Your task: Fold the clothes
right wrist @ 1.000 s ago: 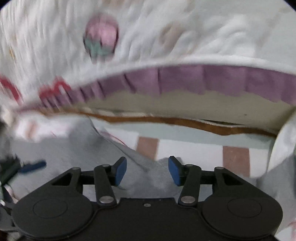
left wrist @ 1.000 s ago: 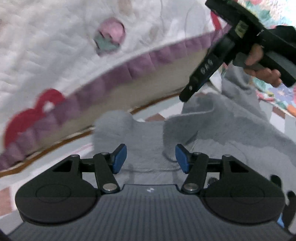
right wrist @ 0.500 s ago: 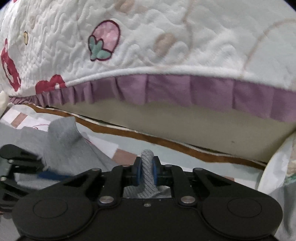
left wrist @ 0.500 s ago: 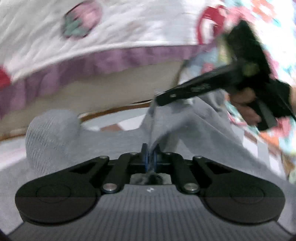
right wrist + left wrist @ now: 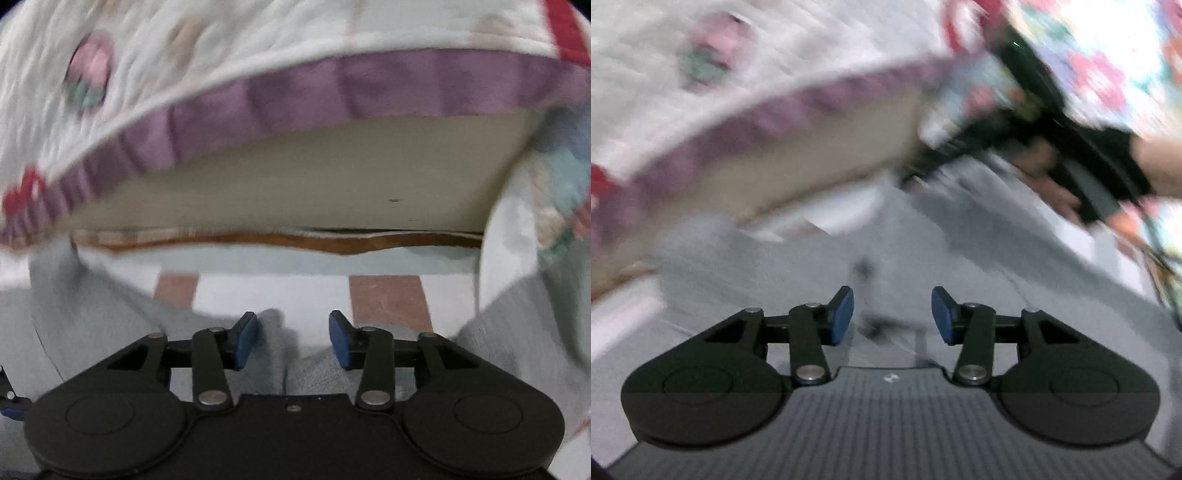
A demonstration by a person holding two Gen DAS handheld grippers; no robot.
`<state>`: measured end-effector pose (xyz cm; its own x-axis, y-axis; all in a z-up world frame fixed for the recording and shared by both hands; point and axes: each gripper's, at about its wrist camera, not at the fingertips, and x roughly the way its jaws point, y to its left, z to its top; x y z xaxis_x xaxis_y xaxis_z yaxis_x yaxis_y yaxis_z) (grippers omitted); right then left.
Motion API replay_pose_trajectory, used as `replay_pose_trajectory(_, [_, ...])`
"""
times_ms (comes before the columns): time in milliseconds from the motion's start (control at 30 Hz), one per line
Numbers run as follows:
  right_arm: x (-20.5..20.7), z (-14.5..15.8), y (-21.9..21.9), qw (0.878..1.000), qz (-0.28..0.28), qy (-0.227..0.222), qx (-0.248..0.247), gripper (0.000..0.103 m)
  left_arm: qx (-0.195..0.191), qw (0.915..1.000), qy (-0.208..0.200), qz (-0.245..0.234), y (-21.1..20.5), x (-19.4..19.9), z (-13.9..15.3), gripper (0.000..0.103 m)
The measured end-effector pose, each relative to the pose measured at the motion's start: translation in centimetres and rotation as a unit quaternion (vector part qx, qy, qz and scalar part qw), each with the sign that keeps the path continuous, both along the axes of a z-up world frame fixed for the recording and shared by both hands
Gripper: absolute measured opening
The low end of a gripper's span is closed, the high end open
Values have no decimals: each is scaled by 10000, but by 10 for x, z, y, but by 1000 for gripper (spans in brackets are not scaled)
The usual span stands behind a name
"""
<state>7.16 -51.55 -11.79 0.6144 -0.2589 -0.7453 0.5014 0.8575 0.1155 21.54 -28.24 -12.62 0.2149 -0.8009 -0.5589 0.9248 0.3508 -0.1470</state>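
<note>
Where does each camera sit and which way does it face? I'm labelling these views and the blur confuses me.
Left wrist: on the left gripper, jaws opening, looking down over the grey garment toward the quilt; the right gripper and the hand show upper right.
Right wrist: on the right gripper, jaws opening over a grey fold, facing the quilt's purple frill.
Shared: garment, quilt, frill.
</note>
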Motion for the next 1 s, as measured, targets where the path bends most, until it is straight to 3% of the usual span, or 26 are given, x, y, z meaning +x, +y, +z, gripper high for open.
replay_pose_trajectory(100, [0,12,-1,9988,-49,-314,362,49,-131,9956,22,928,14,38,8,56])
replay_pose_trajectory(233, [13,17,1,9868,383,-711,1406,49,-161,9822,632,1759,31,80,-4,57])
replay_pose_trajectory(267, [20,14,3,9811,484,-699,1740,48,-98,9783,711,1946,33,86,-11,57])
replay_pose_trajectory(367, [36,-1,17,9755,629,-443,2059,48,8,9700,957,2236,41,92,-22,55])
replay_pose_trajectory(400, [42,-6,22,9739,672,-351,2140,48,20,9686,1049,2253,43,92,-24,51])
replay_pose_trajectory(433, [46,-10,26,9742,716,-247,2128,49,85,9681,1100,2250,44,93,-26,35])
replay_pose_trajectory(500, [52,-20,33,9750,758,-94,2086,50,272,9687,1080,2221,48,90,-30,21])
replay_pose_trajectory(600, [56,-33,40,9744,729,-52,2126,56,379,9682,1126,2201,52,89,-36,14])
replay_pose_trajectory(667, [57,-34,44,9759,733,-189,2045,60,365,9641,1332,2269,55,93,-39,14])
replay_pose_trajectory(700, [57,-33,47,9773,771,-256,1958,57,337,9619,1436,2304,57,94,-40,14])
replay_pose_trajectory(733, [58,-31,51,9782,900,-332,1841,49,312,9604,1504,2323,58,95,-40,14])
replay_pose_trajectory(767, [60,-29,58,9786,1118,-387,1682,13,294,9596,1547,2332,61,95,-40,14])
replay_pose_trajectory(800, [60,-24,67,9801,1323,-456,1408,5,276,9590,1586,2333,63,95,-39,14])
replay_pose_trajectory(867, [55,-9,86,9789,1752,-724,759,5,136,9567,1730,2335,68,97,-36,15])
replay_pose_trajectory(1000, [33,22,144,9529,2791,-1144,-314,5,-275,9471,2024,2474,87,103,-28,15])
